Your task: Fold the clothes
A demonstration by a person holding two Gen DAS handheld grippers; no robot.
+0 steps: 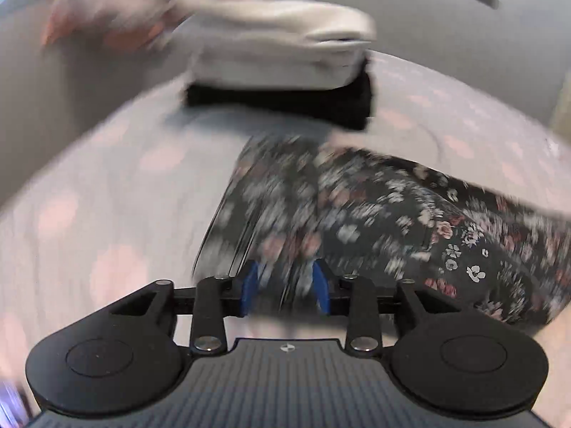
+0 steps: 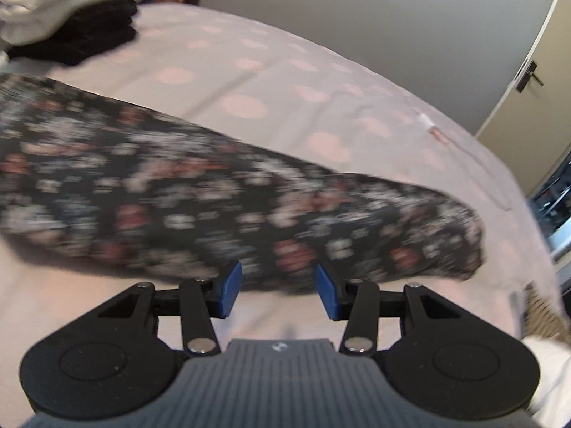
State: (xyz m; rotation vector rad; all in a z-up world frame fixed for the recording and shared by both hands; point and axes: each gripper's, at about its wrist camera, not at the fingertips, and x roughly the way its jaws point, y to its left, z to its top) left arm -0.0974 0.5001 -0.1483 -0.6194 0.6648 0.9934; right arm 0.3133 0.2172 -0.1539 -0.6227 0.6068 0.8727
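A dark floral garment (image 1: 374, 214) lies in a long band across the pale spotted bedsheet (image 1: 107, 196). In the left wrist view my left gripper (image 1: 285, 285) has its blue pads on either side of the garment's near edge, and blurred cloth fills the gap between them. In the right wrist view the same floral garment (image 2: 214, 185) stretches from the left to a rounded end at the right. My right gripper (image 2: 278, 289) stands open at its near edge, with only bedsheet (image 2: 285, 82) showing between the pads.
A stack of folded clothes (image 1: 278, 53), white on top of black, sits farther back on the bed and appears as the stack (image 2: 53, 0) at upper left. A door with a handle (image 2: 528, 71) stands to the right beyond the bed's edge.
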